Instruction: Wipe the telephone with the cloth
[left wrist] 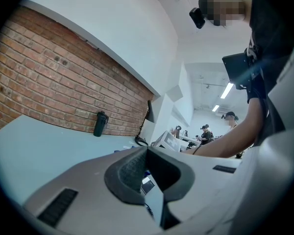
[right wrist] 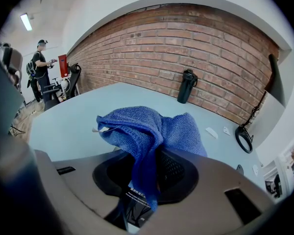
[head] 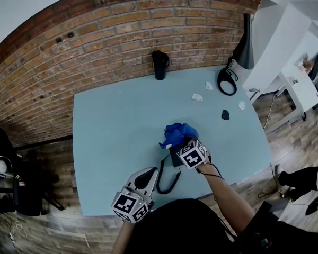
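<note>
A blue cloth [head: 176, 133] hangs bunched from my right gripper [head: 182, 143], which is shut on it; in the right gripper view the cloth [right wrist: 147, 131] drapes over and down between the jaws of the right gripper [right wrist: 156, 153]. Just under it lies the black telephone [head: 174, 156], mostly hidden, with its coiled cord [head: 167, 183] looping toward the table's front edge. A printed label of the telephone [right wrist: 137, 199] shows through the jaws. My left gripper [head: 150, 171] hovers left of the cord near the front edge, shut, with nothing seen between its jaws [left wrist: 147, 151].
The pale blue table [head: 111, 131] stands against a brick wall. A black bottle [head: 159, 64] is at the back, a black cable ring [head: 227, 82] and lamp [head: 245, 49] at back right. Small white scraps [head: 197, 97] and a dark piece [head: 225, 114] lie right of centre.
</note>
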`<state>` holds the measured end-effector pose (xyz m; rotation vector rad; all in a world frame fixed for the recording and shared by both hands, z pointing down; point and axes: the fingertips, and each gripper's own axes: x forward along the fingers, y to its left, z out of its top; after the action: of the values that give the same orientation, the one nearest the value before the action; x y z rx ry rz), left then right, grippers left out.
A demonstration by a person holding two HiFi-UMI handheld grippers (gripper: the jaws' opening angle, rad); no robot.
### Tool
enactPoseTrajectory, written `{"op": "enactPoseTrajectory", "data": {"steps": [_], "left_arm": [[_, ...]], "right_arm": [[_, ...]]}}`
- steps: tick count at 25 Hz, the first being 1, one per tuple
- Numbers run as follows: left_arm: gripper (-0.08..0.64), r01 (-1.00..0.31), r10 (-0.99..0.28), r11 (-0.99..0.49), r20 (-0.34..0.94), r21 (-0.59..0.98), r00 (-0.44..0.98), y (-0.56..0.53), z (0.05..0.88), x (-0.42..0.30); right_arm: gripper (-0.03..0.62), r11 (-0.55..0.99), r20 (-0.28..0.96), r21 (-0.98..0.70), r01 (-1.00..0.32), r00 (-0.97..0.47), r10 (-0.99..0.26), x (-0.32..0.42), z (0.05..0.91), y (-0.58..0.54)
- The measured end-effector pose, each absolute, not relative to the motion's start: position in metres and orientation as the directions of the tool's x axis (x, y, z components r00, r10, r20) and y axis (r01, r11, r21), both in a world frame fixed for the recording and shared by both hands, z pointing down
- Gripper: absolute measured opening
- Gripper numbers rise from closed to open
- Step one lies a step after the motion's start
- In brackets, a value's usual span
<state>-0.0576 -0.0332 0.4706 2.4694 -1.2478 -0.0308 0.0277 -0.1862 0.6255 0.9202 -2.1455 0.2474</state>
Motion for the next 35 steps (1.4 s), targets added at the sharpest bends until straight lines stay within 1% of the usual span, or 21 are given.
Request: {"op": "enactPoseTrajectory", "data": {"steps": [35], "left_arm": [[0.014, -0.759, -0.754, -0.554, 0.179, 0.342, 0.632, -0.029, 0.480, -0.048]], "right_arm": [[0.126, 0.707, 0.718, 0.105, -0.700, -0.438, -0.541, 0.030, 0.630, -0.171]]}}
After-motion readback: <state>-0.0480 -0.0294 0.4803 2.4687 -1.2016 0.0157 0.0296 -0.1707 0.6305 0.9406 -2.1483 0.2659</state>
